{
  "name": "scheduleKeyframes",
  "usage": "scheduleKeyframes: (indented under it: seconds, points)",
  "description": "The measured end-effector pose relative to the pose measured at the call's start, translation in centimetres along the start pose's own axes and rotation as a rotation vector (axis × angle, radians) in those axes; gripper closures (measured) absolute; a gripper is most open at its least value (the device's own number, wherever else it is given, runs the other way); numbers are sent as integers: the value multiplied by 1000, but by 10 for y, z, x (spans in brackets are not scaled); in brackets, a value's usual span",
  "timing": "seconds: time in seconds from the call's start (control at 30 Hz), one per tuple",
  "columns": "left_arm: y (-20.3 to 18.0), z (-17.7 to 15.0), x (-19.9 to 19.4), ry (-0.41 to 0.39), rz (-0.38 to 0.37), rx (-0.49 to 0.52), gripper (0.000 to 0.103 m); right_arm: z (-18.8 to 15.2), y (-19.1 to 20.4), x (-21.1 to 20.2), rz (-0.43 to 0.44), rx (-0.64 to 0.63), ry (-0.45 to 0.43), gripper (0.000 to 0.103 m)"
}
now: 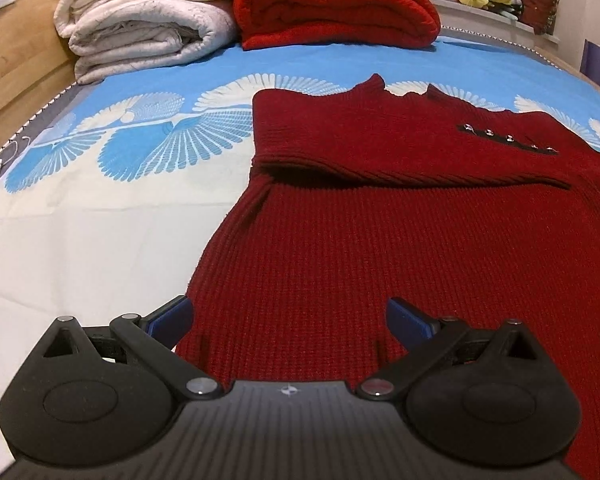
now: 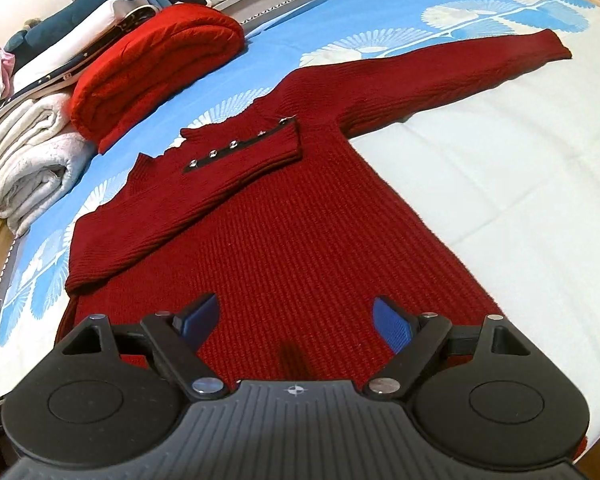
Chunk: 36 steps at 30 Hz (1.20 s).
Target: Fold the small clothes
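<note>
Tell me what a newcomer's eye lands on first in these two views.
The dark red knit sweater spread flat on the blue-and-white bedspread dominates, one sleeve folded across its chest, the other sleeve stretched out to the side. Behind it sit a bright red folded blanket and a stack of white blankets. The left gripper and right gripper stand open over the hem.

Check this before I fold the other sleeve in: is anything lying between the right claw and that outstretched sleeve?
Nothing visible does. The right claw hangs open over the sweater's hem, and the outstretched sleeve lies flat on the bedsheet with only knit between. The folded red blanket sits off to the other side.
</note>
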<state>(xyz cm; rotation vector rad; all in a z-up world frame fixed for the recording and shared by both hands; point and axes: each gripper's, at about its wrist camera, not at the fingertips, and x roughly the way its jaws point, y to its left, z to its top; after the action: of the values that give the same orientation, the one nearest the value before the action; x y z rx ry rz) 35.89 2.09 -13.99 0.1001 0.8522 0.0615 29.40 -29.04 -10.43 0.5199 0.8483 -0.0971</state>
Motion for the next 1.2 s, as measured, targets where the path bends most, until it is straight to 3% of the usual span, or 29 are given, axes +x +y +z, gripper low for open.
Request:
scheduleKeyframes:
  seconds: [0.27,0.4,0.73,0.87,0.93,1.2]
  points:
    - [11,4,1,16,-5,-51,1,12,-10,-7,-9,45,-47,18]
    - [18,8,-2,10,-10,-87,1,36,-23,-14,-15,117,-146,18]
    - [46,14,1,19,44,-188,1,127,-115,26,15,566,-342,18]
    - [55,18,4,28,52,-233,1,144,-150,64,26,686,-343,18]
    - [57,19,6,32,59,-238,1,147,-166,83,-9,735,-336,17]
    - [57,18,14,61,57,-235,1,177,-198,124,-105,685,-420,15]
